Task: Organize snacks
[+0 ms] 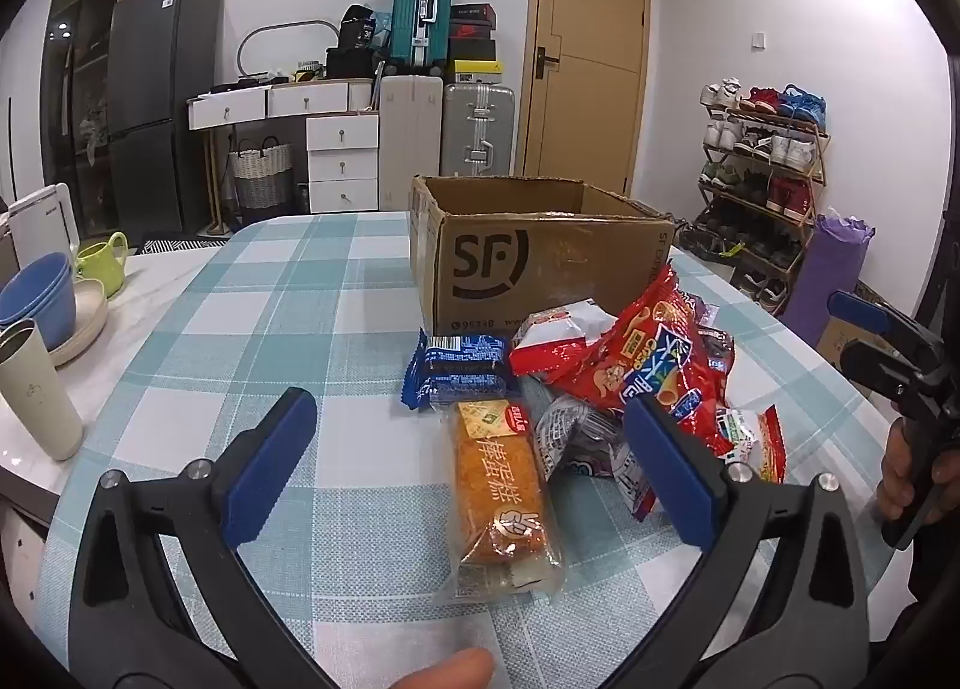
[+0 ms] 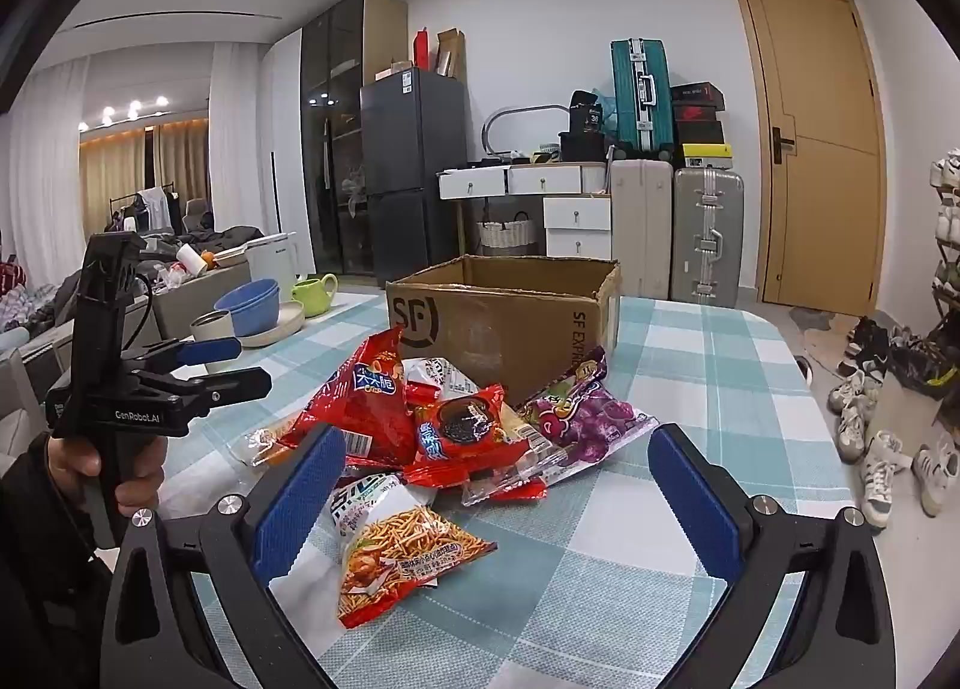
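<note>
We are at the opening step: no snack is yet gripped, and the cardboard box (image 1: 540, 263) stands with its top open on the checked tablecloth (image 1: 270, 329), directly behind the pile. We cannot see from either view whether anything lies inside it.

The left gripper (image 1: 474, 467) has its jaws spread wide and clamps nothing. Between its pads (image 1: 270, 467), on the cloth, lies the orange cake packet (image 1: 501, 497), lengthwise toward the camera. Beyond it sits the blue packet (image 1: 459, 374), near the box front, and to the right the large red chip bag (image 1: 648, 365) leans over smaller packets.

The right gripper (image 2: 492, 503) likewise stands wide apart and empty. The noodle-snack packet (image 2: 402, 551) lies between its pads, flat on the cloth at the near edge of the pile. Behind it we see the red cookie packet (image 2: 474, 431) and the purple grape packet (image 2: 582, 419), the latter close to the box.

We judge the next move to be a descent of either gripper onto the packet already framed by its pads, followed by closure. The wrappers look thin and slippery, so the pads should bite across the filled body, not the crimped ends. The packet then needs lifting clear of the box wall before release.
</note>
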Action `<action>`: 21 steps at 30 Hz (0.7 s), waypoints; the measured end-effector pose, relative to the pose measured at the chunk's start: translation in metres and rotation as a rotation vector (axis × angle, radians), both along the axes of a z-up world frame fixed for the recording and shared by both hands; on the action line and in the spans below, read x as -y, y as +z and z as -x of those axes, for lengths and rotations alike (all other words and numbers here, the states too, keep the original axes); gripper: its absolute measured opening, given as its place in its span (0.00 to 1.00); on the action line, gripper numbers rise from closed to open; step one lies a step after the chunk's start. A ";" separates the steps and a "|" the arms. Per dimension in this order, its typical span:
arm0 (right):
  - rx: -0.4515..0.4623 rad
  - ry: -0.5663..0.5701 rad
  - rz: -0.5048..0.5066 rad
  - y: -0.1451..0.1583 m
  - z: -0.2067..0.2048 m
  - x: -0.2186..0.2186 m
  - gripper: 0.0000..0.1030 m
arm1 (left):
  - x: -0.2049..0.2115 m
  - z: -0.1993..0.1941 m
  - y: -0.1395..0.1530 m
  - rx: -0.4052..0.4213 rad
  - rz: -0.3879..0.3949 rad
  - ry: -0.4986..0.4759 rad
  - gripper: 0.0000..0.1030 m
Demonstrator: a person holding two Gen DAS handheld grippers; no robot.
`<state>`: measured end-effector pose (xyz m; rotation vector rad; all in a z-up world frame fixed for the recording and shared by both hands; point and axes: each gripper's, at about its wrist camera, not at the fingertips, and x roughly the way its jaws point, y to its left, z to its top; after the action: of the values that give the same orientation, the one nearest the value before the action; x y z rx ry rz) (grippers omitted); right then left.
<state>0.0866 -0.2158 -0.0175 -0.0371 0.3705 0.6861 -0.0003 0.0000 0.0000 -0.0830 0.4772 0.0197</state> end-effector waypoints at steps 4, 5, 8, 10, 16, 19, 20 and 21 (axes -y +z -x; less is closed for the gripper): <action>0.000 0.002 -0.003 0.000 0.000 0.000 1.00 | 0.000 0.000 0.000 -0.005 -0.002 0.000 0.99; 0.000 0.001 -0.003 0.000 -0.001 0.000 1.00 | 0.000 0.000 0.000 -0.007 -0.002 0.001 0.99; 0.000 0.001 -0.003 0.000 -0.001 0.001 1.00 | 0.000 0.000 0.000 -0.005 -0.006 0.001 0.99; -0.002 0.000 -0.005 0.000 -0.001 0.001 1.00 | 0.000 0.000 0.000 -0.006 -0.004 0.000 0.99; 0.000 0.001 -0.003 0.000 0.000 0.000 1.00 | 0.000 0.000 0.000 -0.003 -0.003 -0.001 0.99; 0.000 0.000 -0.001 0.000 0.000 0.000 1.00 | 0.000 0.000 0.000 -0.003 -0.005 0.000 0.99; 0.001 0.000 -0.002 0.000 0.001 -0.001 1.00 | 0.000 0.001 0.000 -0.004 -0.003 0.000 0.99; 0.001 0.001 -0.002 0.000 0.001 -0.001 1.00 | 0.000 0.001 0.000 -0.005 -0.002 0.000 0.99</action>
<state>0.0860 -0.2149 -0.0176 -0.0358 0.3686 0.6870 -0.0011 -0.0002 0.0004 -0.0815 0.4818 0.0206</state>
